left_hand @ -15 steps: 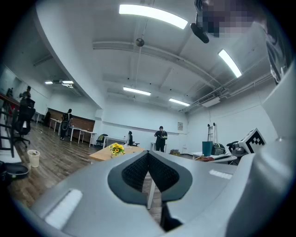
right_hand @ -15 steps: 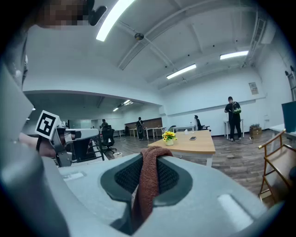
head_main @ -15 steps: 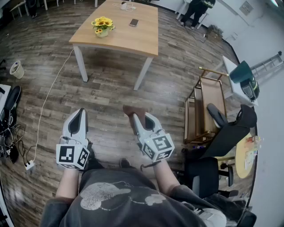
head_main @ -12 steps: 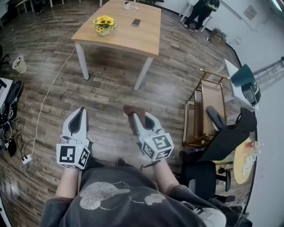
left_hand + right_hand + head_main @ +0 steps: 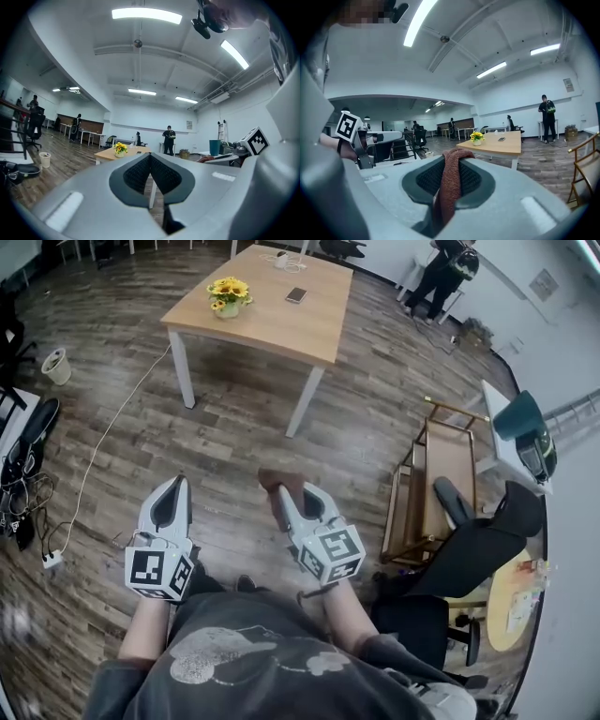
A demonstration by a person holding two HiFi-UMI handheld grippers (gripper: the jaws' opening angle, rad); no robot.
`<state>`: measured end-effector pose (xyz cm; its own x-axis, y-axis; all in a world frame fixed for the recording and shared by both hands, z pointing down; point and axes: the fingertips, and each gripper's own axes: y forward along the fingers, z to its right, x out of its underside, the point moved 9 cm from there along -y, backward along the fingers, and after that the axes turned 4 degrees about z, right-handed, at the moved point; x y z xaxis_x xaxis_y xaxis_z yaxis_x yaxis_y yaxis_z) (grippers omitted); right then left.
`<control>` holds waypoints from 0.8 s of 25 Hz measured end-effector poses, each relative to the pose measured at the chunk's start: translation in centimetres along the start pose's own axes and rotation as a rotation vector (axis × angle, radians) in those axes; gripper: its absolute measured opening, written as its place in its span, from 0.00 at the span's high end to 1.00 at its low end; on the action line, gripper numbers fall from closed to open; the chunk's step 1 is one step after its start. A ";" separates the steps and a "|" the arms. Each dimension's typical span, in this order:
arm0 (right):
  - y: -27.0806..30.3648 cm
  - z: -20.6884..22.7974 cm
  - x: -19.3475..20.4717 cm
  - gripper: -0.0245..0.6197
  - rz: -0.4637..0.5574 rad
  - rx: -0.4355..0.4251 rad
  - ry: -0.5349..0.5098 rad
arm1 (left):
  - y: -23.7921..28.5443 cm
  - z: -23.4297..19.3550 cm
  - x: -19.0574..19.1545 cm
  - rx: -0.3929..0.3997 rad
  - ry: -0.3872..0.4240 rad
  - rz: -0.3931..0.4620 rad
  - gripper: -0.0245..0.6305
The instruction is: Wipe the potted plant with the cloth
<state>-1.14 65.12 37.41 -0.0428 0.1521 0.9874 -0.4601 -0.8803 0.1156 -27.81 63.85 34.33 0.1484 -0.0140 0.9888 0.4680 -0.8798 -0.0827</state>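
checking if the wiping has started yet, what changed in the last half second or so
Only the head view shifted a little: the table with the potted plant sits slightly further right. Nothing was grasped or released. The left gripper stays shut and empty, the right gripper stays shut on the cloth.

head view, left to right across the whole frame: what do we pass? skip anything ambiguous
Wastebasket → left claw → potted plant → phone → wooden cart → teal bin. Left out: right claw and its cloth, which line up with the phone.
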 end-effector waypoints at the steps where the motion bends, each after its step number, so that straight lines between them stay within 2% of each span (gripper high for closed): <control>1: -0.2 0.0 0.0 0.90 0.002 -0.005 0.005 | 0.0 0.1 0.0 -0.001 -0.001 -0.002 0.93; 7: -0.9 0.7 0.7 0.90 0.018 -0.030 0.034 | 0.2 1.4 -0.2 -0.003 0.020 0.004 0.93; 12: -1.0 1.7 1.5 0.90 -0.019 -0.021 0.044 | 1.7 1.8 -0.4 0.027 0.014 0.010 0.93; 20: 2.9 5.2 1.4 0.90 -0.040 0.026 0.030 | 7.5 -0.3 2.0 0.070 -0.017 -0.008 0.93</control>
<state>2.10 60.41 39.67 -0.0519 0.2010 0.9782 -0.4385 -0.8846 0.1585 -24.28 57.08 35.78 0.1586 0.0018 0.9873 0.5289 -0.8446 -0.0834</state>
